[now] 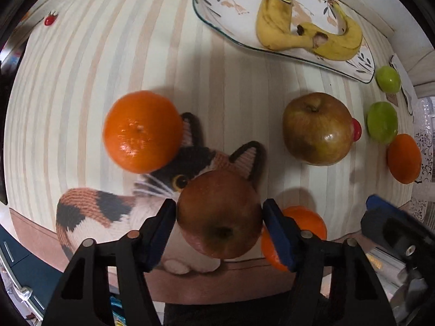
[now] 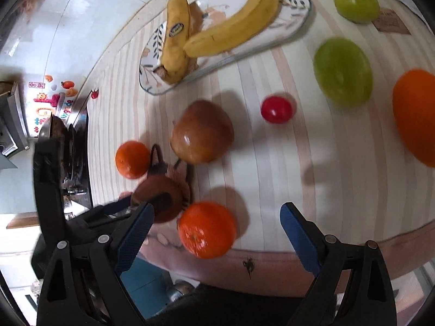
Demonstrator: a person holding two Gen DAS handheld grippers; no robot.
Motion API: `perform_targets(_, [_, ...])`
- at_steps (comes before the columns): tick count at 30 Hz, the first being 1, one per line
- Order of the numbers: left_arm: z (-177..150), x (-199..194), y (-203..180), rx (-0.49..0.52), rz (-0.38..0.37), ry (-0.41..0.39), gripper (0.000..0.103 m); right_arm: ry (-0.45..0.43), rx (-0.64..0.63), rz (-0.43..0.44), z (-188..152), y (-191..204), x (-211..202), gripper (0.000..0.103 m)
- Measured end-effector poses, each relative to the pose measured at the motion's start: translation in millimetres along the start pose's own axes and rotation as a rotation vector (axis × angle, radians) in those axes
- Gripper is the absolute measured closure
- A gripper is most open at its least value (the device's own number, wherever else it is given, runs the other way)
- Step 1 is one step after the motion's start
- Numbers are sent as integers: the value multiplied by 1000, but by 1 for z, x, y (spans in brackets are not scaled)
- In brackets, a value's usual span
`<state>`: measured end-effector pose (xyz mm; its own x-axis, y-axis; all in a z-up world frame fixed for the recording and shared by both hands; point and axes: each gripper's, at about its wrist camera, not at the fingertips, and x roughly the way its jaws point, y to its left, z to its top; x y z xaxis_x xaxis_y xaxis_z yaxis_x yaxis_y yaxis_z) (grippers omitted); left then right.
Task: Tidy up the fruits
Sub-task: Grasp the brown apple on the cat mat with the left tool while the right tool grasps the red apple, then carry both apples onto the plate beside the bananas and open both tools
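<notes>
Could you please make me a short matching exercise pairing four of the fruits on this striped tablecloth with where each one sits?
Things:
1. yellow bananas
2. dark red apple
3. small red cherry tomato
4. round orange mandarin

Places:
A. between the left tongs' pads
B. on the oval patterned plate
C. against the knitted cat's ear
D. bare cloth between brownish apple and green fruit

Pairs: 1-B, 2-A, 3-D, 4-C

Striped tablecloth (image 1: 136, 40) (pastel bands), pale tiled floor (image 2: 54, 27), magnet-dotted white panel (image 2: 40, 100).
</notes>
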<state>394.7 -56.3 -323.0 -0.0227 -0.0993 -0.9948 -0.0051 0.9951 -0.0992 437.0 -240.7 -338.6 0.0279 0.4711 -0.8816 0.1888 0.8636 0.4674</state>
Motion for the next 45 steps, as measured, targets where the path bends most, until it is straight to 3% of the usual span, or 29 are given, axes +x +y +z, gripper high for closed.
perform_targets(4, [-3, -5, 8, -21, -24, -26, 40, -15, -25, -30, 18, 12, 3, 7])
perform_targets(8, [-4, -9, 34, -62, 11, -48, 40, -16, -73, -87, 37, 25, 14, 7])
perform_targets(13, [-1, -7, 46, -89, -28, -38, 39, 29, -127, -159, 58, 39, 44, 7])
perform_targets(15, [3, -3, 45, -72, -17, -27, 39, 38, -131, -182, 63, 41, 54, 11])
perform_targets(19, [12, 2, 52, -81, -39, -12, 39, 75, -151, -223, 64, 44, 69, 31])
perform_targets(27, [5, 2, 59, -43, -53, -38, 40, 36, -211, -282, 56, 57, 74, 33])
perform_targets(39, [-4, -17, 32, 30, -36, -66, 41, -35, -207, -191, 38, 47, 38, 33])
perform_targets(45, [14, -62, 7, 5, -115, -115, 41, -116, -193, -126, 48, 29, -24, 33])
